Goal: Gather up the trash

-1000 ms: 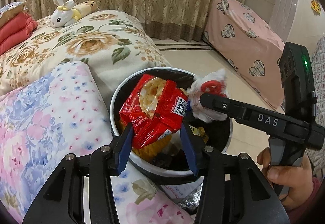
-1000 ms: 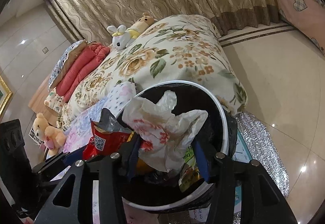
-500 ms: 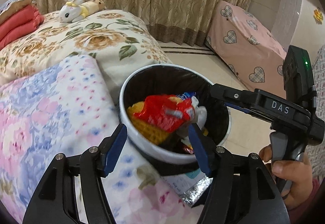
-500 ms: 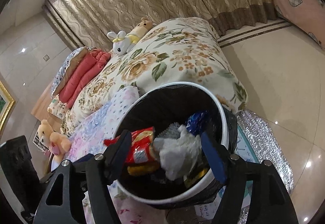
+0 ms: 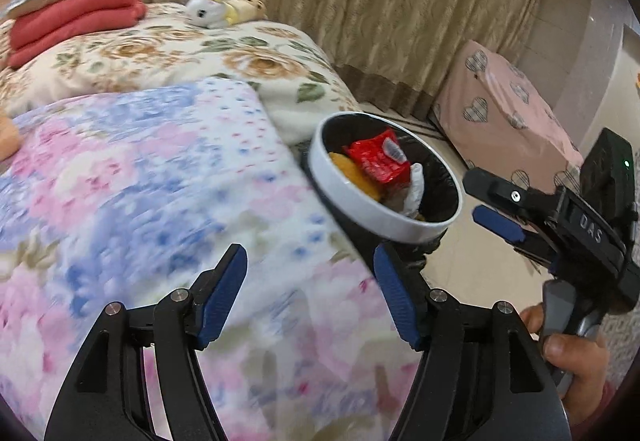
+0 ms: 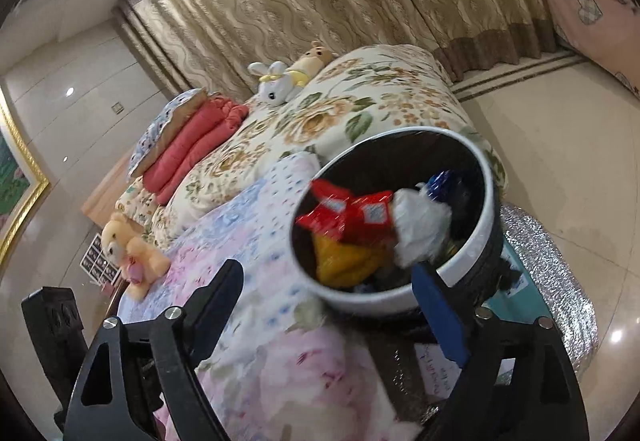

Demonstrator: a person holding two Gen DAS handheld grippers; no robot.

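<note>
Left tongs (image 5: 310,289) released, jaws just been widening, nothing between, over the bed (image 5: 160,193). Right tongs (image 6: 332,305) likewise released and widening, empty. Bin (image 6: 486,201) just ahead of both; red wrapper (image 6: 352,217) and white bag (image 6: 420,225) lie inside.

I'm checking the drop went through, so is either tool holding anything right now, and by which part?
Nothing is held. The left tool and right tool have both just been opening, with nothing between their jaws; the red wrapper and white bag lie in the bin.
</note>
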